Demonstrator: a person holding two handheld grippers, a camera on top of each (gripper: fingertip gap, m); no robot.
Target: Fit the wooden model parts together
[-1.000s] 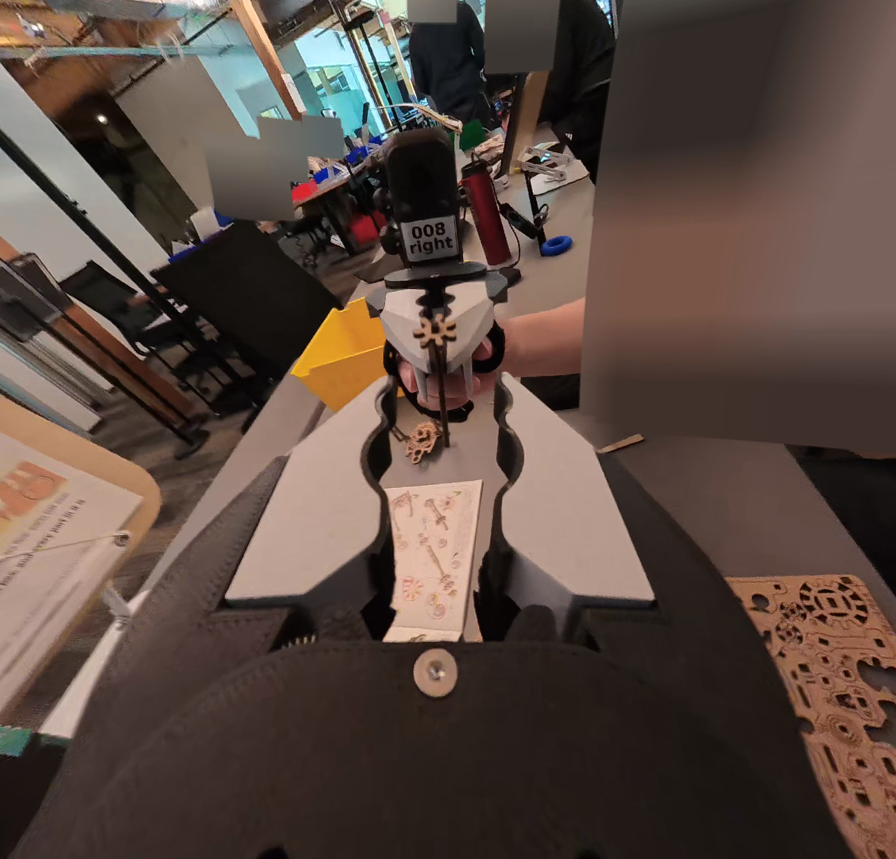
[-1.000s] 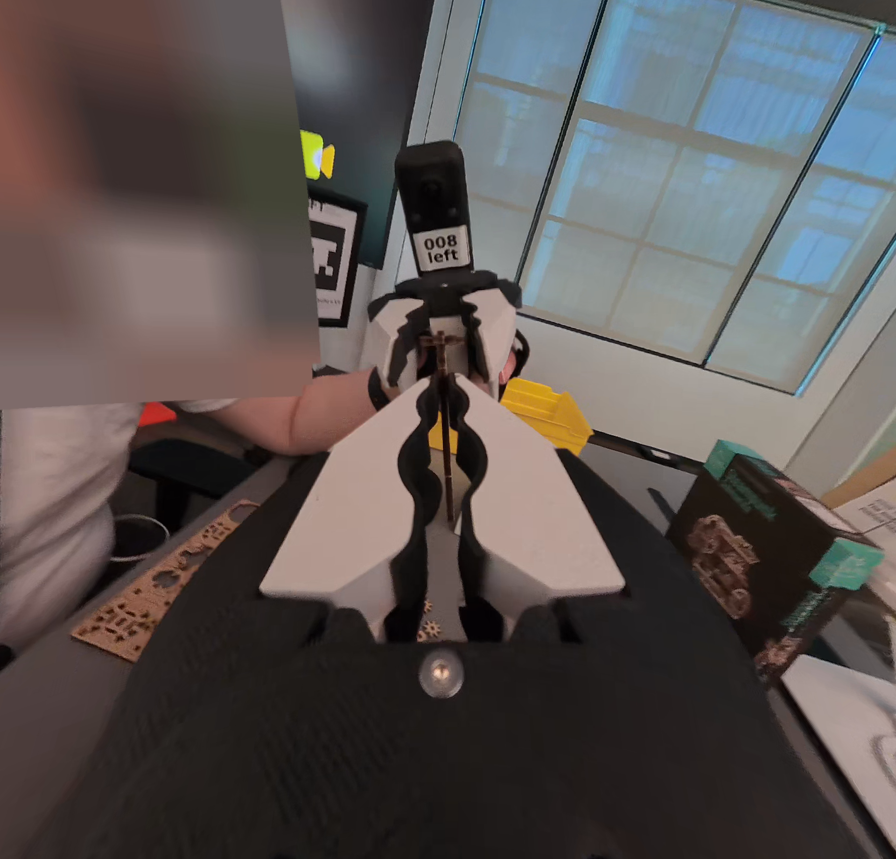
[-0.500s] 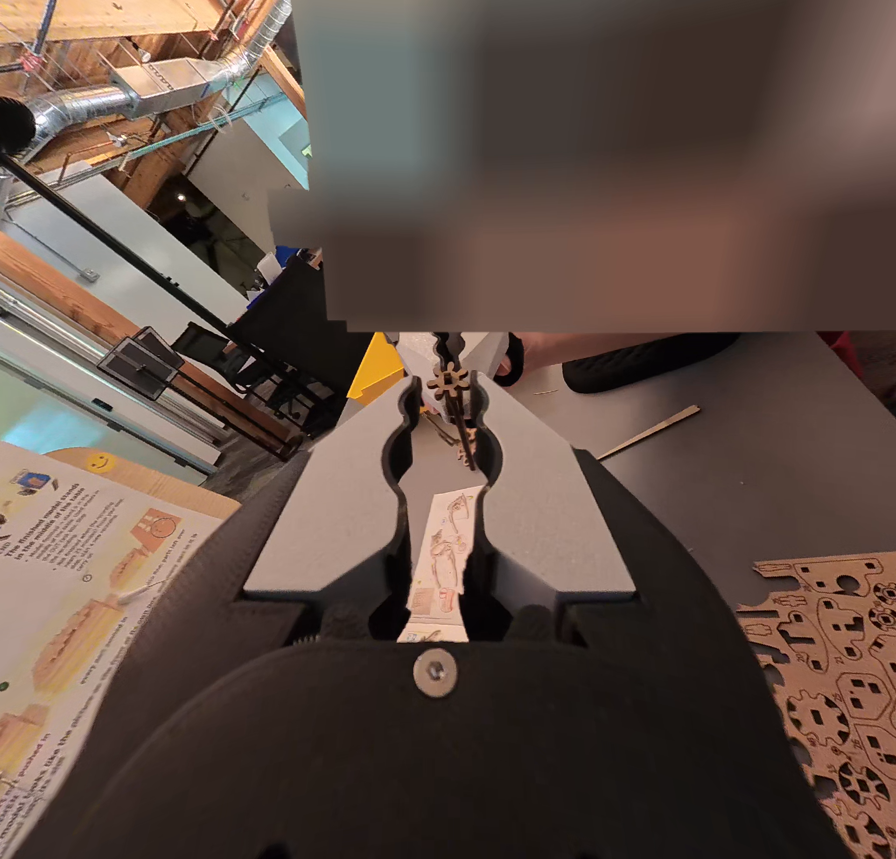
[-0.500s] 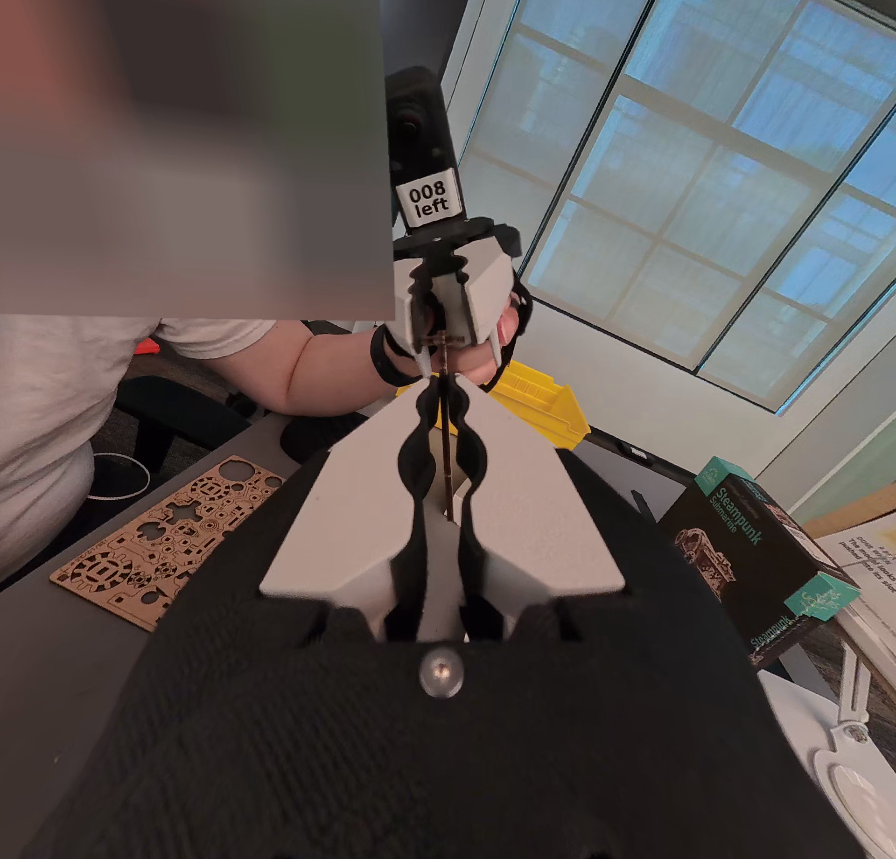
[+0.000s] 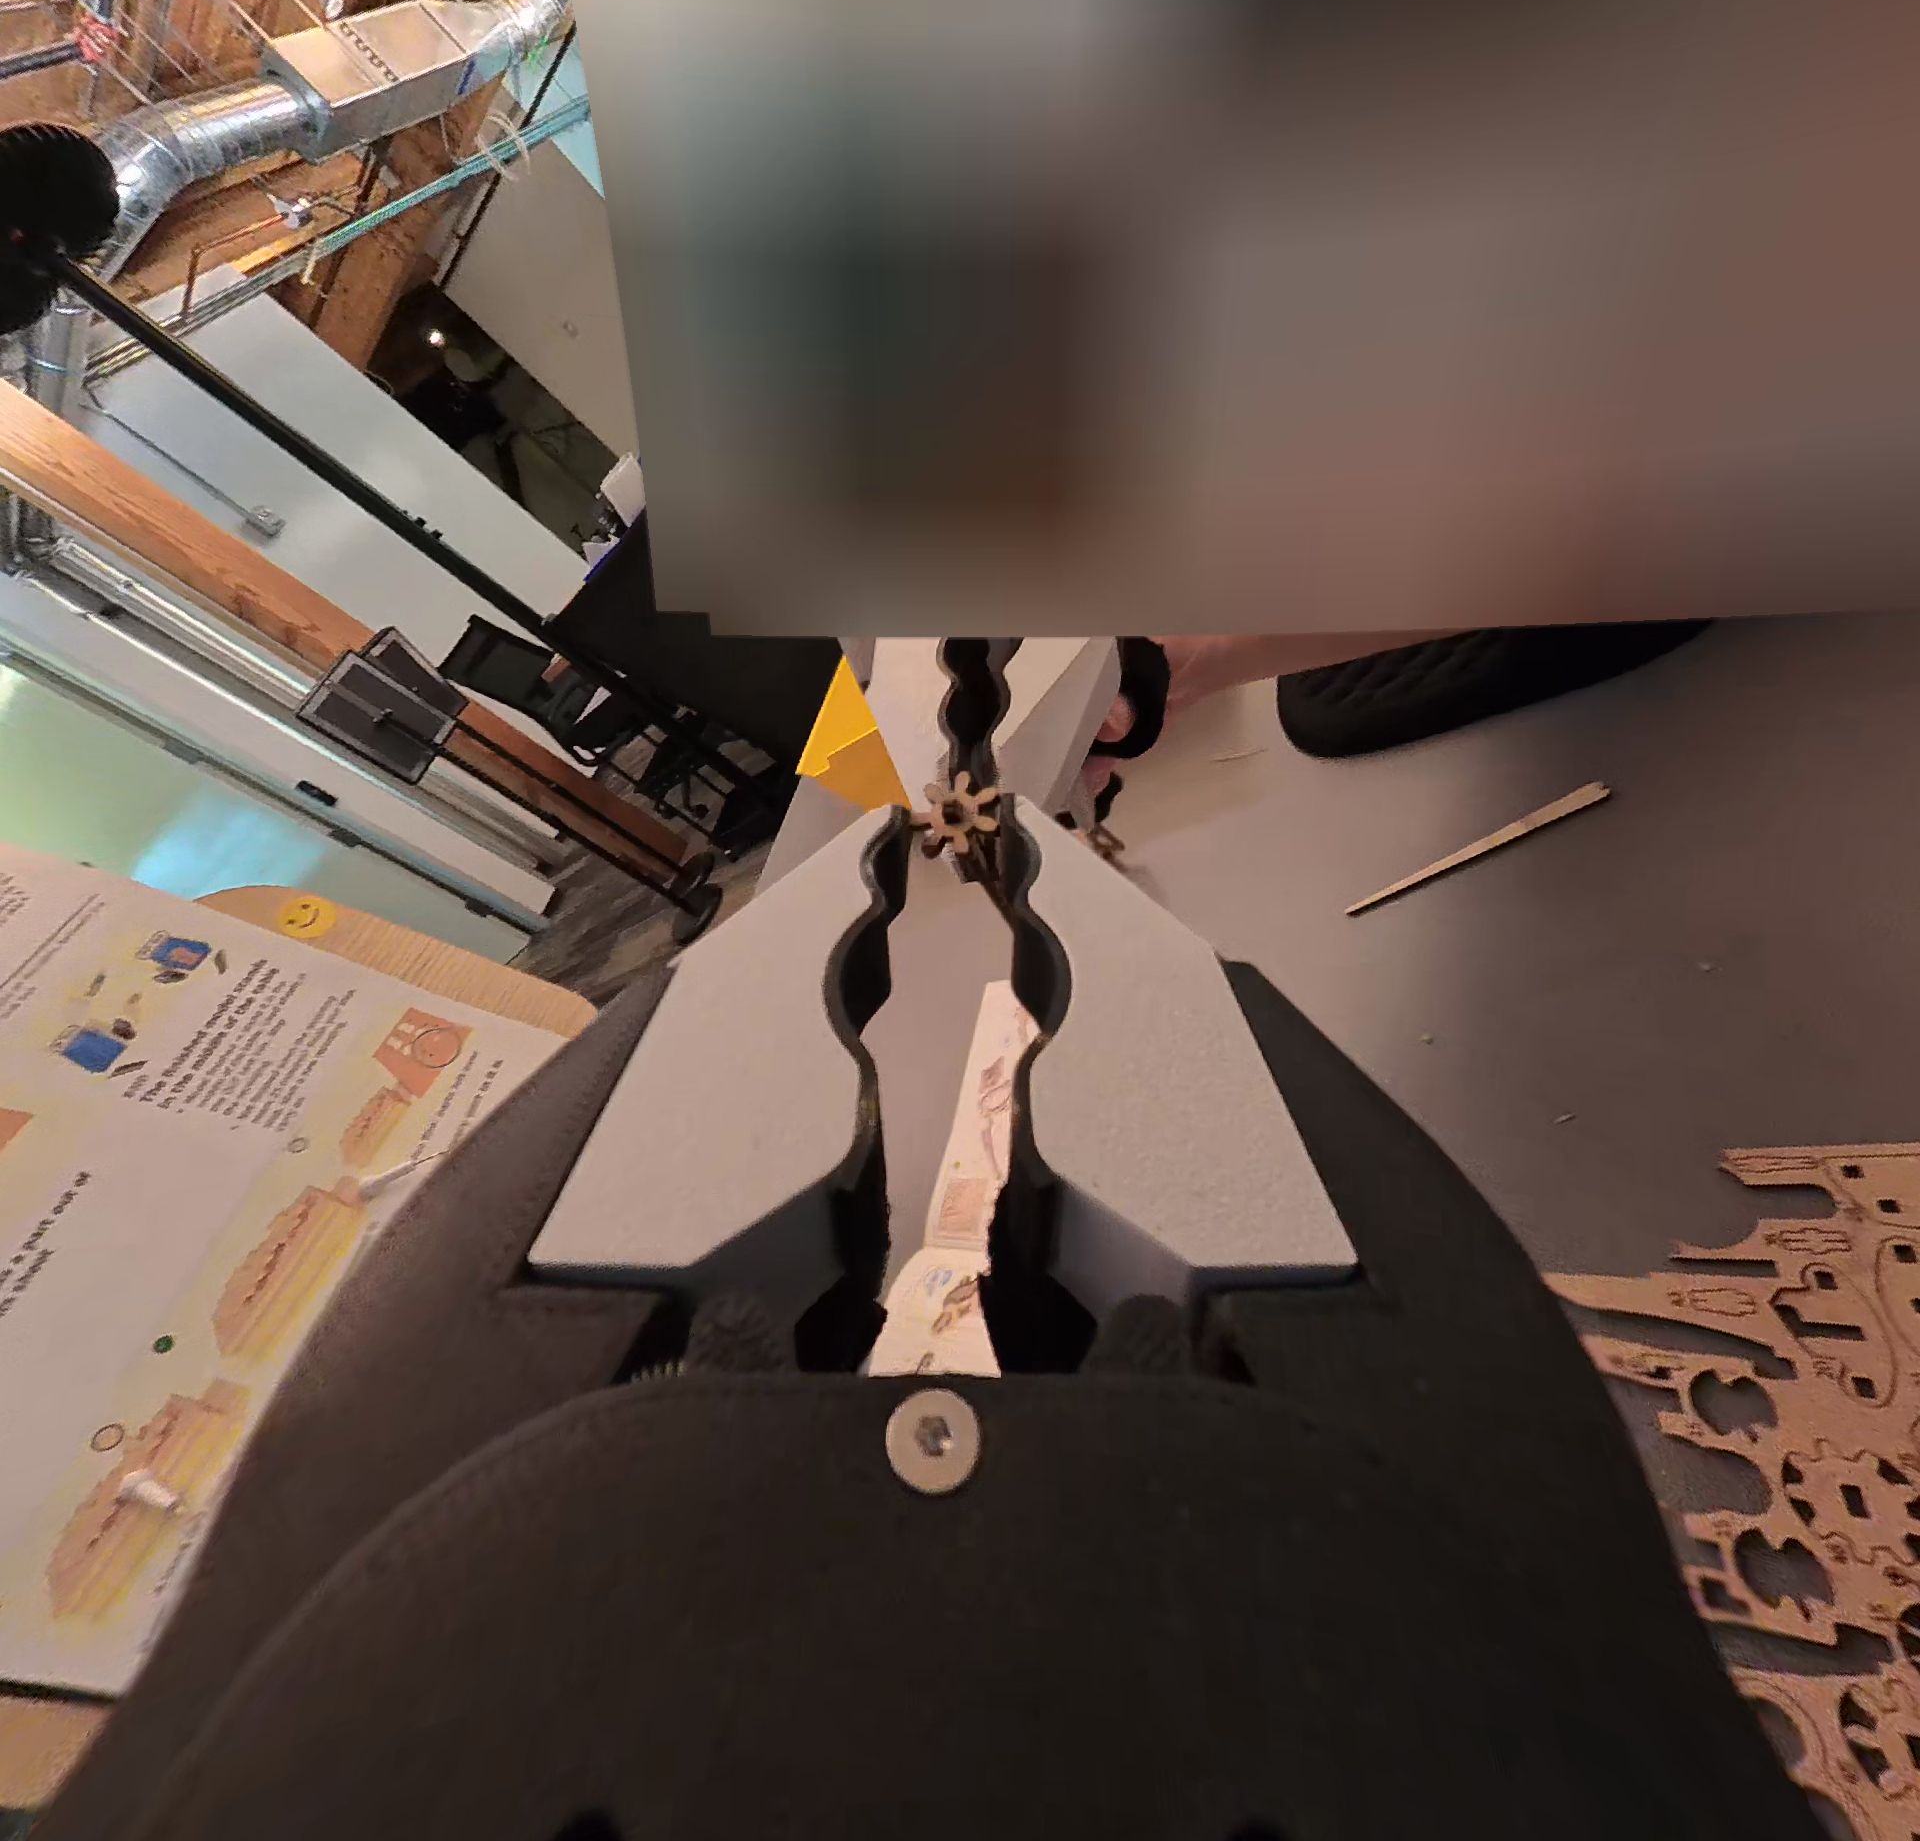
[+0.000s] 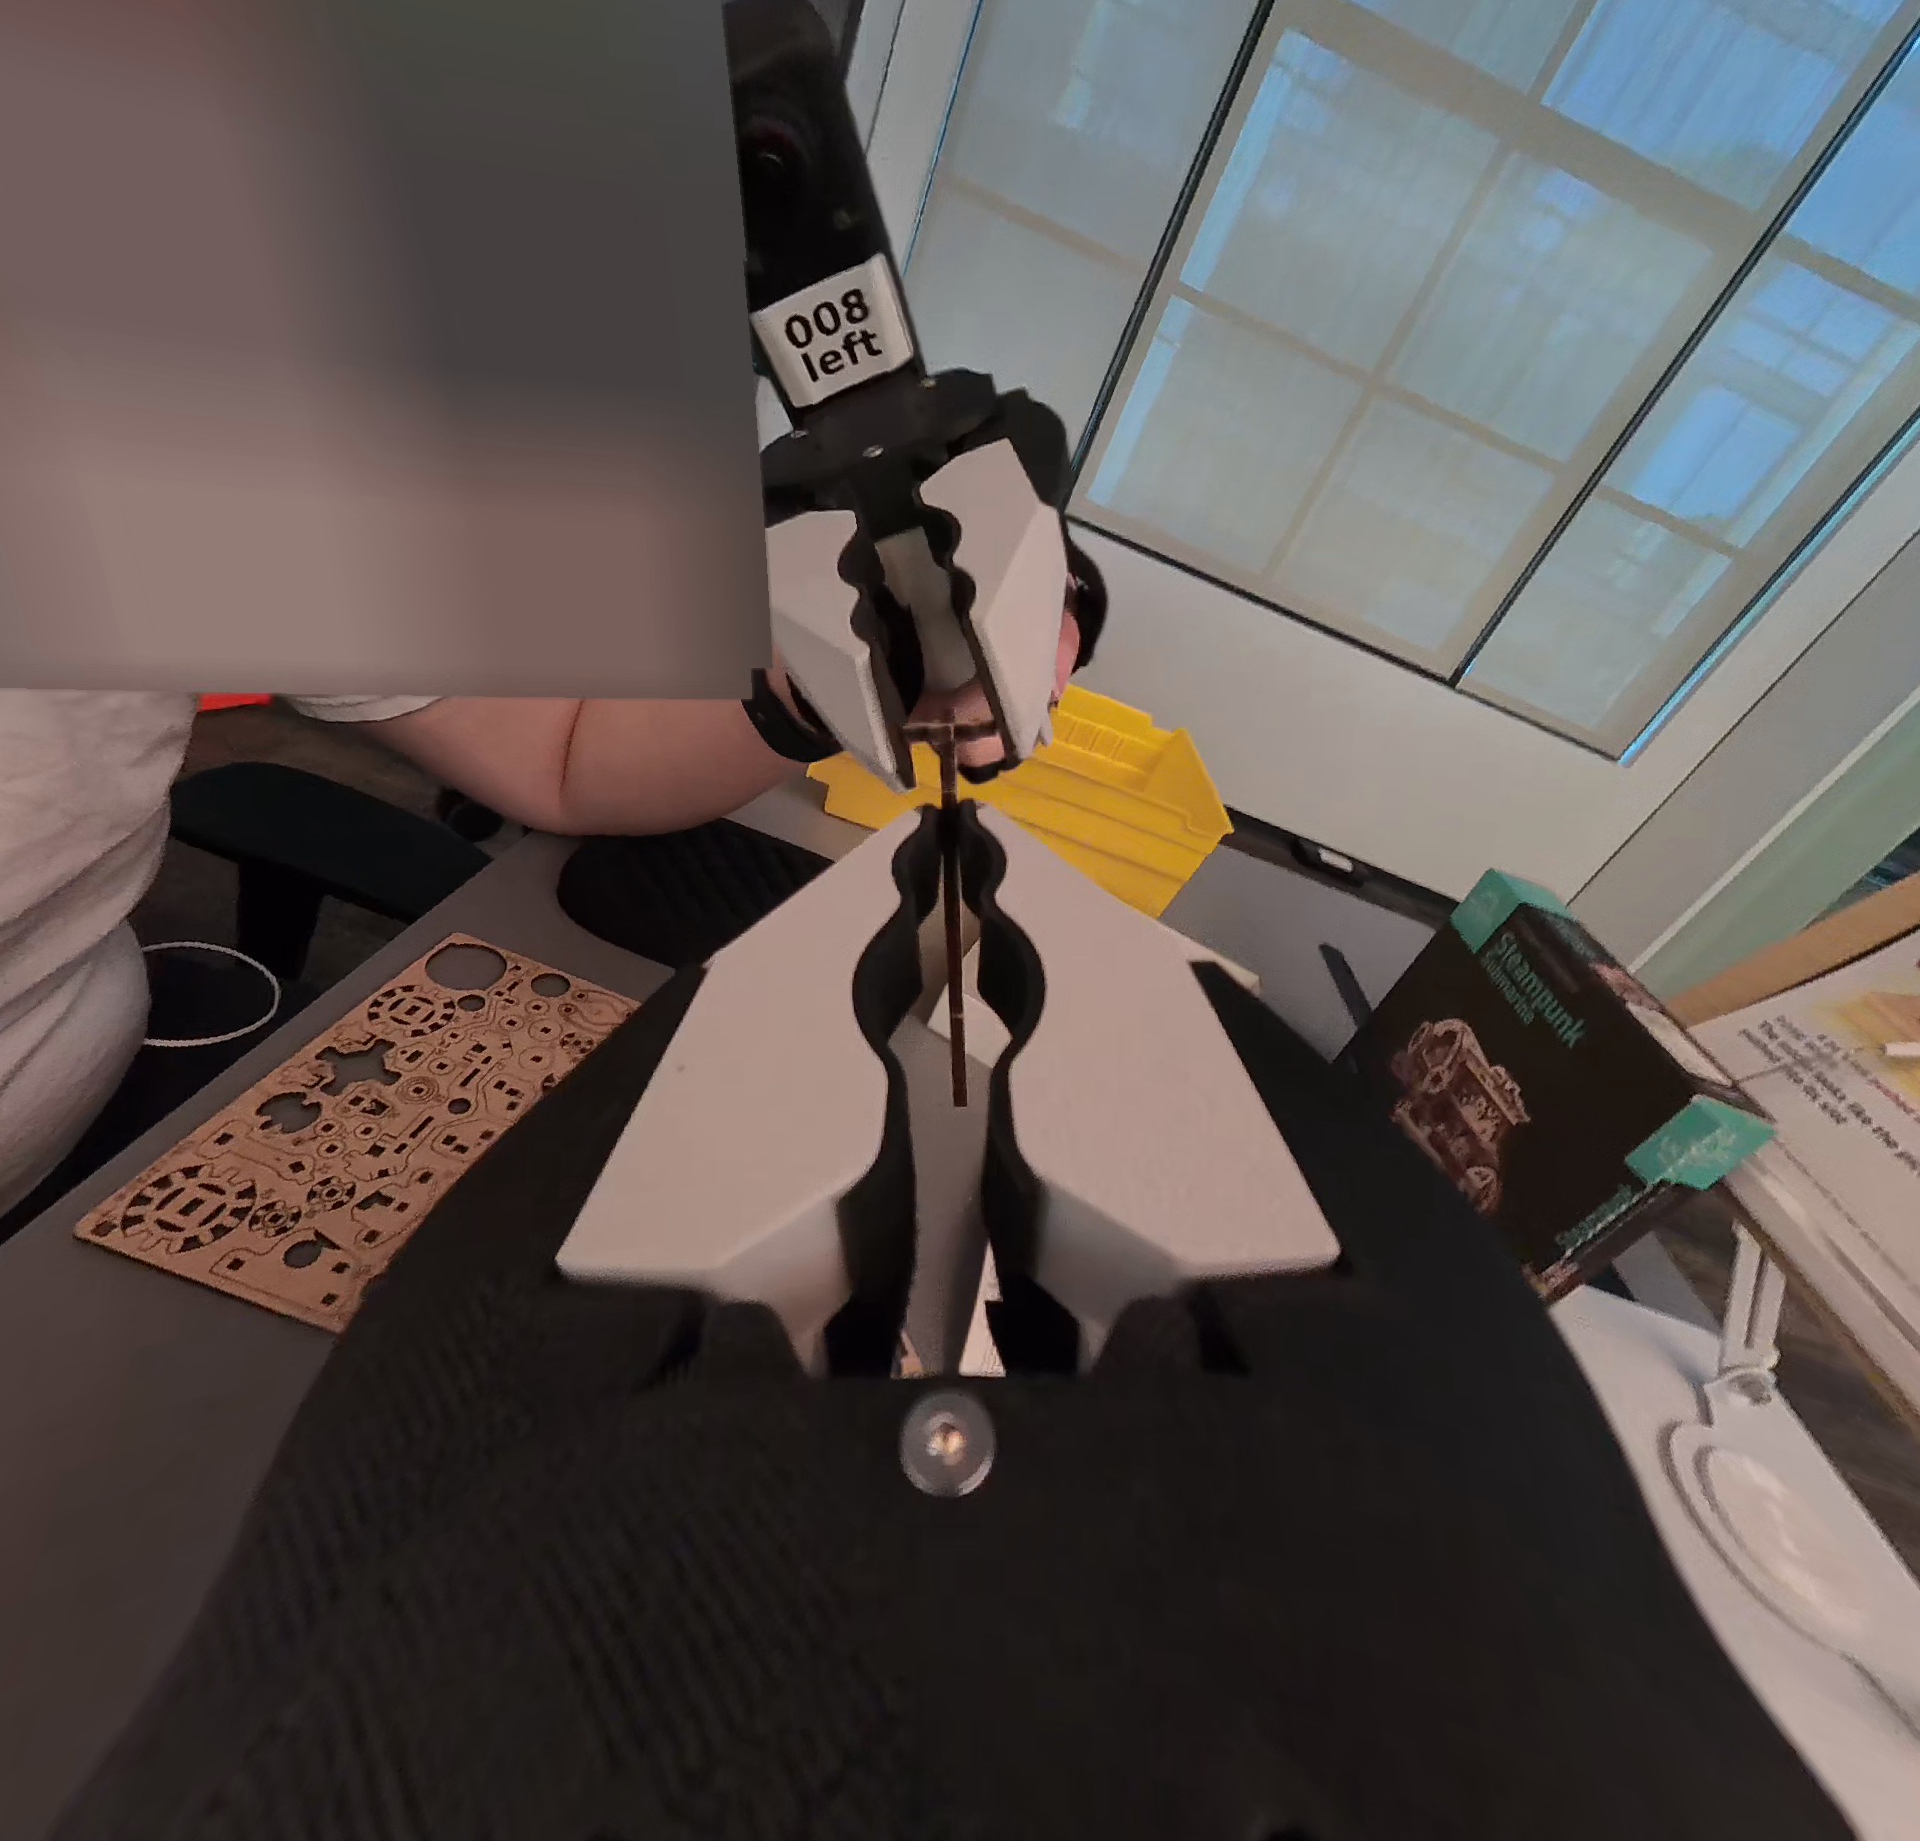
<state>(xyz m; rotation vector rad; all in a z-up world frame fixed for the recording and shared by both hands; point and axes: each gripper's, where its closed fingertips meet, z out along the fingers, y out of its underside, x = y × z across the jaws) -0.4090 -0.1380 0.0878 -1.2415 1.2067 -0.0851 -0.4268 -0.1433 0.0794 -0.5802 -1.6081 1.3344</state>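
Observation:
My right gripper (image 6: 948, 820) is shut on a thin dark wooden stick (image 6: 954, 970) that runs along the gap between its fingers. A small pale wooden gear (image 5: 958, 817) sits on the stick's far end. My left gripper (image 5: 956, 820) faces the right one, tip to tip, with its fingertips closed on the gear's teeth. In the right wrist view the left gripper (image 6: 961, 757) shows head-on, with the gear (image 6: 945, 728) edge-on between its tips. Both are held above the grey table (image 5: 1558, 1012).
A laser-cut wooden part sheet (image 6: 343, 1116) lies on the table; it also shows in the left wrist view (image 5: 1787, 1459). Also there: a loose wooden strip (image 5: 1475, 851), an open instruction booklet (image 5: 208, 1116), a black model box (image 6: 1538, 1095), a yellow bin (image 6: 1101, 815), a person's arm (image 6: 623, 763). Both grippers' tips are close together, under 4 cm apart.
The left gripper has come up to the right one and narrowed from wide open onto the gear. Both have tilted, and the right gripper still holds the stick.

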